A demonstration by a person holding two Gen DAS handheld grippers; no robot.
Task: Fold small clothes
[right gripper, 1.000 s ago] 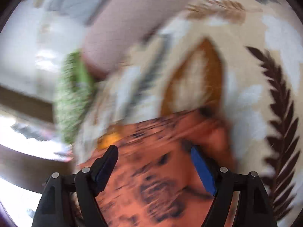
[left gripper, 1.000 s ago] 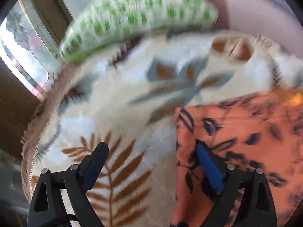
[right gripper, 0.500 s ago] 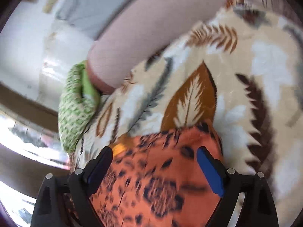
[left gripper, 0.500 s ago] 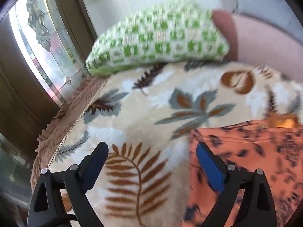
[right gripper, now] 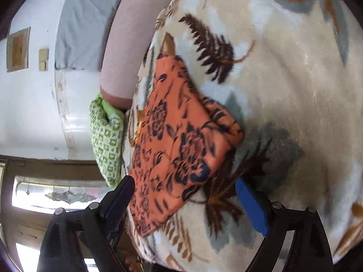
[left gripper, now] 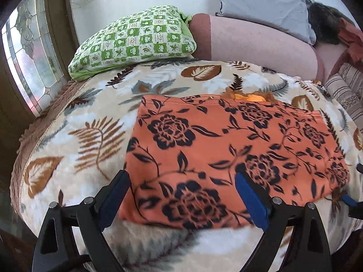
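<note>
Green pillow [left gripper: 136, 40] behind orange cloth [left gripper: 226, 154].

no readable text, labels or signs

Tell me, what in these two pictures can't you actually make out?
- Left wrist view: how many layers the orange flowered cloth has; its top face hides any beneath, and its near edge is blurred.
- Left wrist view: the yellow-orange bit behind the cloth; mostly covered, too small to name.
- Left wrist view: the dark and red heap at the far right; cut by the lens rim.
- Right wrist view: the cloth's near corner; the left finger covers it.
</note>
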